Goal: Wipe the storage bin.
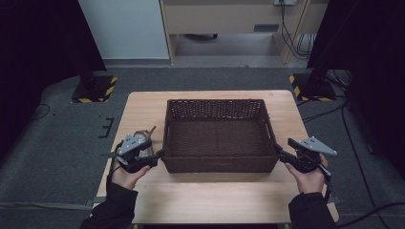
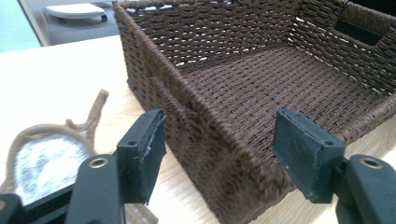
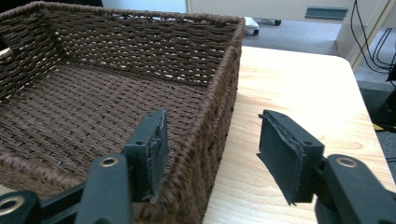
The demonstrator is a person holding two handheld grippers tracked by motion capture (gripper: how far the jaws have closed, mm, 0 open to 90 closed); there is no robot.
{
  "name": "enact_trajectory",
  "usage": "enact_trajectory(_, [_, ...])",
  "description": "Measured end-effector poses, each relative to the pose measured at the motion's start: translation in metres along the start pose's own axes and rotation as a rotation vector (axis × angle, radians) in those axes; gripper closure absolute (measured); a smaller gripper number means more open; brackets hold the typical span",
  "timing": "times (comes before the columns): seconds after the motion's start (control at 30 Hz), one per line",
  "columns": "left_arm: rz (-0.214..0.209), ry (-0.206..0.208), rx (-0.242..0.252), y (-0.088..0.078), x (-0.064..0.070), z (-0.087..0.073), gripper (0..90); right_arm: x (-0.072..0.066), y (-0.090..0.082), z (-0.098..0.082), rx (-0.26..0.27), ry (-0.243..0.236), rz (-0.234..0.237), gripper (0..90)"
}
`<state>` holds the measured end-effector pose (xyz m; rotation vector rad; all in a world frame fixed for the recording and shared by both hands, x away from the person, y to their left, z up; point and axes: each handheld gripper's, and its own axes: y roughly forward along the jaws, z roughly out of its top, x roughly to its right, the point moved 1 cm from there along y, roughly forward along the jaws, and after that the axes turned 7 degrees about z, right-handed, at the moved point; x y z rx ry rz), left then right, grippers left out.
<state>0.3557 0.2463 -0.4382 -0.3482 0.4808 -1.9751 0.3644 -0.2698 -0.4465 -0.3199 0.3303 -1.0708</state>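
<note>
Both tongs were held wide open, each astride a near corner wall of the brown wicker basket (image 1: pixel 217 136) on the counter (image 1: pixel 143 109): left tongs (image 2: pixel 219 149), right tongs (image 3: pixel 210 149), nothing gripped.

Grey carpet (image 1: pixel 57 143) all round, 2 black stands (image 1: pixel 93 88) on hazard-striped bases, pale cabinet (image 1: pixel 229 19) at the back.

Light wooden table (image 1: pixel 210 195) on grey floor, dark brown woven basket (image 1: pixel 219 135) standing mid-table, a small brown-rimmed pale object with a cord (image 2: pixel 49 149) lying just beside the basket's left wall
</note>
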Motion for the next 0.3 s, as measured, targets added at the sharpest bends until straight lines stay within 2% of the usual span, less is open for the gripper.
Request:
enact_trajectory(0.1, [0.022, -0.004, -0.012, -0.004, -0.007, -0.005, 30.0, 0.003, -0.005, -0.002, 0.012, 0.016, -0.003, 36.8])
enact_trajectory(0.3, [0.054, -0.037, -0.047, -0.008, -0.024, -0.021, 26.1, 0.008, -0.016, -0.007, 0.031, 0.037, -0.021, 33.0])
